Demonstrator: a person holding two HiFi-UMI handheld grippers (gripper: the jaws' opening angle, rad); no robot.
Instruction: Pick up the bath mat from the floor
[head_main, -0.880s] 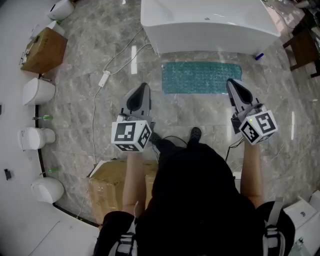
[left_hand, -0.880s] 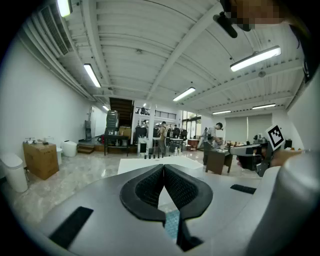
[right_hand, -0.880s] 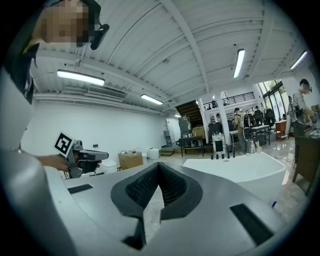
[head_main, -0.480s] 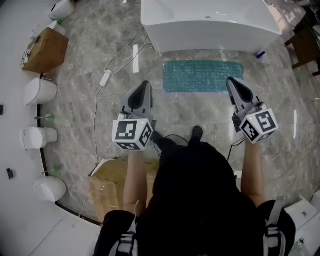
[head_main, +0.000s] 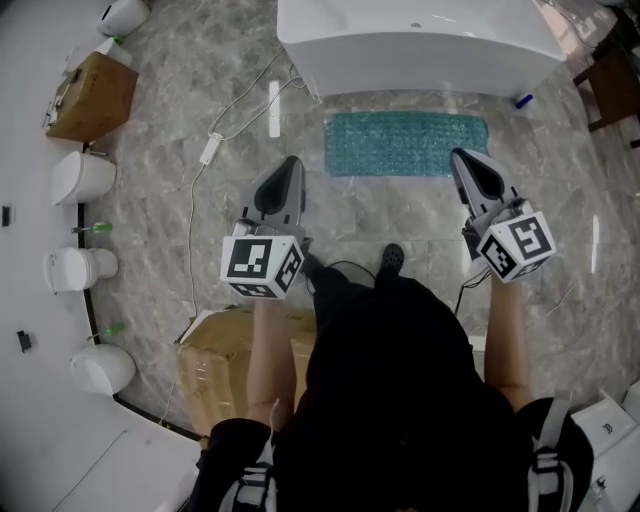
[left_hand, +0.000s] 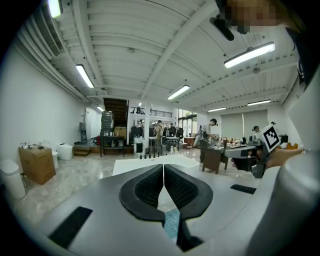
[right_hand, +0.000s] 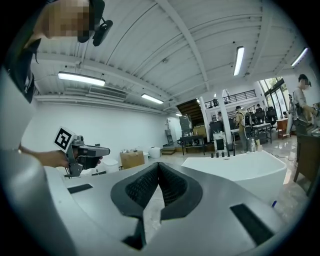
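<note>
Left tongs (head_main: 289, 162) and right tongs (head_main: 460, 156) are held shut and empty, clear of the mat (head_main: 405, 145). Both should be opened, then lowered to its near edge

Your head camera looks steeply down from above, with the left tool (head_main: 290, 165) and right tool (head_main: 462, 158) held out in front over the floor (head_main: 400, 215). Each tool's camera rides close behind its own jaws, facing almost level. All three views share the white bathtub (head_main: 420, 40) beyond the tool tips; each tool's camera also catches the other tool.
</note>
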